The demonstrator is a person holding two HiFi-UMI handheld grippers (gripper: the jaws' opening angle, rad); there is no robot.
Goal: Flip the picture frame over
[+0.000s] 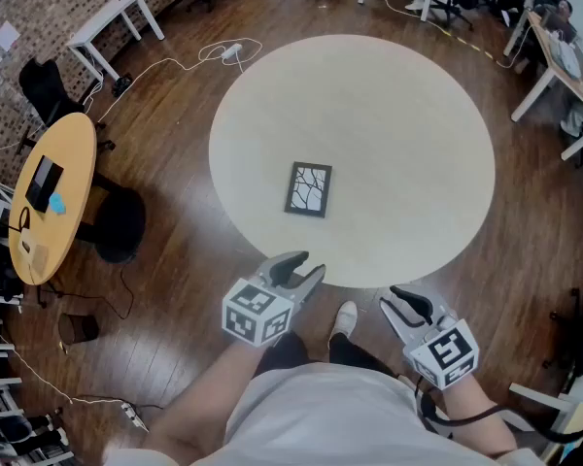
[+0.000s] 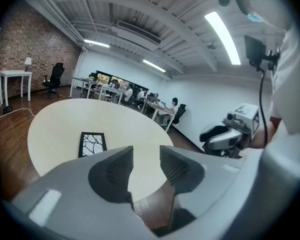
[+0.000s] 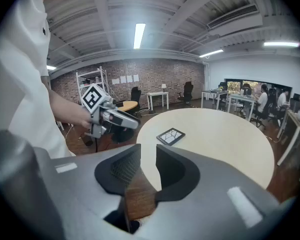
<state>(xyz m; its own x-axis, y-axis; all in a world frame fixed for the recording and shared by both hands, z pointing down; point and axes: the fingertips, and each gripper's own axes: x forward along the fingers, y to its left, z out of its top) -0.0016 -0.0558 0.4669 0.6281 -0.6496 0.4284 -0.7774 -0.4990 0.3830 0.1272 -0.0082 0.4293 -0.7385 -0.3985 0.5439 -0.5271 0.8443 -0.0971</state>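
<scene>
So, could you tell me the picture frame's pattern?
The picture frame shows black branching lines on white; clearest in the left gripper view.

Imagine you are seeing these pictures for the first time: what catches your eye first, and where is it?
A small black picture frame, its white panel crossed by dark branching lines, lies alone near the middle of the big round pale table. At the table's near edge the person holds the left tool and the right tool, each with a marker cube. Both are open, empty and short of the frame.
</scene>
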